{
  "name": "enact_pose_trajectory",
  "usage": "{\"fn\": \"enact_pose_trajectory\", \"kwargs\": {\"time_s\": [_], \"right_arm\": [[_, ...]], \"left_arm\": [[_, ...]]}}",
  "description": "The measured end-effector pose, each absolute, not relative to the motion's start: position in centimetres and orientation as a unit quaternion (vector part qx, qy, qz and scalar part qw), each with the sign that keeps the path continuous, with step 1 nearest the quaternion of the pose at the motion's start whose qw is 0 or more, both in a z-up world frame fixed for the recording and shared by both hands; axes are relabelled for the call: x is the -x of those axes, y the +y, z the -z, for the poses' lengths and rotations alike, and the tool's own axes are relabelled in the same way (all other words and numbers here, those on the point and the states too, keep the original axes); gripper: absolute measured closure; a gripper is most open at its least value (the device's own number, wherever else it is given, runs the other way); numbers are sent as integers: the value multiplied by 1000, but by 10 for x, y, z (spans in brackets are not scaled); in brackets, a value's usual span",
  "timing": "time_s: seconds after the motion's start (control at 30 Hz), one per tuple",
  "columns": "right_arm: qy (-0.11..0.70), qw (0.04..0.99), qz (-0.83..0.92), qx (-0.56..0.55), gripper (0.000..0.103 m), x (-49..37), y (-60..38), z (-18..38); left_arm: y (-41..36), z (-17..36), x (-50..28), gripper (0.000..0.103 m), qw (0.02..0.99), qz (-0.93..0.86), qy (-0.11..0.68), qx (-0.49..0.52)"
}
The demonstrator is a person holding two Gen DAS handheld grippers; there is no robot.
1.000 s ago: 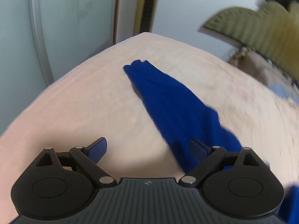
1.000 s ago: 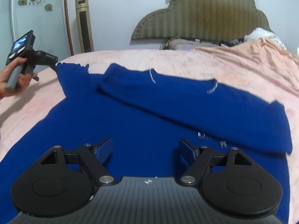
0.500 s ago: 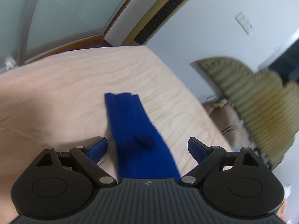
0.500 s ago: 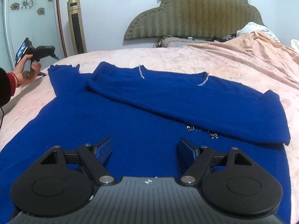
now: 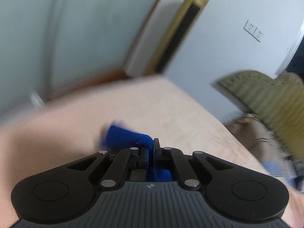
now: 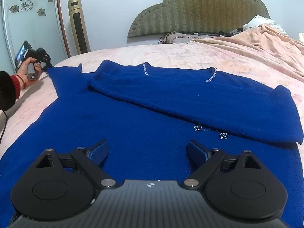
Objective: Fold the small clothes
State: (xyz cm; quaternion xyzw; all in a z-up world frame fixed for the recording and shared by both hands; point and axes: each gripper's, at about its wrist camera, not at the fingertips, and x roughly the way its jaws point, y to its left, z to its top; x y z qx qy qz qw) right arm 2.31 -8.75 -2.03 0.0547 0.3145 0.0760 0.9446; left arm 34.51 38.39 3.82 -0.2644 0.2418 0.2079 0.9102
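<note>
left tongs (image 5: 151, 148) pinch a blue sweater (image 6: 152, 114) sleeve cuff; right tongs (image 6: 148, 150) hover open above the sweater on the bed (image 6: 190, 55).

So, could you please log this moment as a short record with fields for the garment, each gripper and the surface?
garment: blue sweater, spread flat, one sleeve folded across the chest
left gripper: shut on the other sleeve's cuff, at the bed's left edge
right gripper: open, above the sweater's lower part
surface: pink bedsheet
background: headboard, tower fan
</note>
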Motion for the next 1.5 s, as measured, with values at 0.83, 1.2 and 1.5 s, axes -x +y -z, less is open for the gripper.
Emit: {"fn": "enact_pose_trajectory", "kwargs": {"time_s": [0.83,1.2,1.5], "right_arm": [[262,944,31,-196,6,32,-179,2],[235,950,78,-193,6,57,-217,-3],[211,953,98,-193,7,45,-239,-21]], "left_arm": [[-11,-82,-178,99,974,76,183,-110],[-107,3,-160,89,907,211,340,-130],[-57,-24,-117,5,902,287,286,-150]]}}
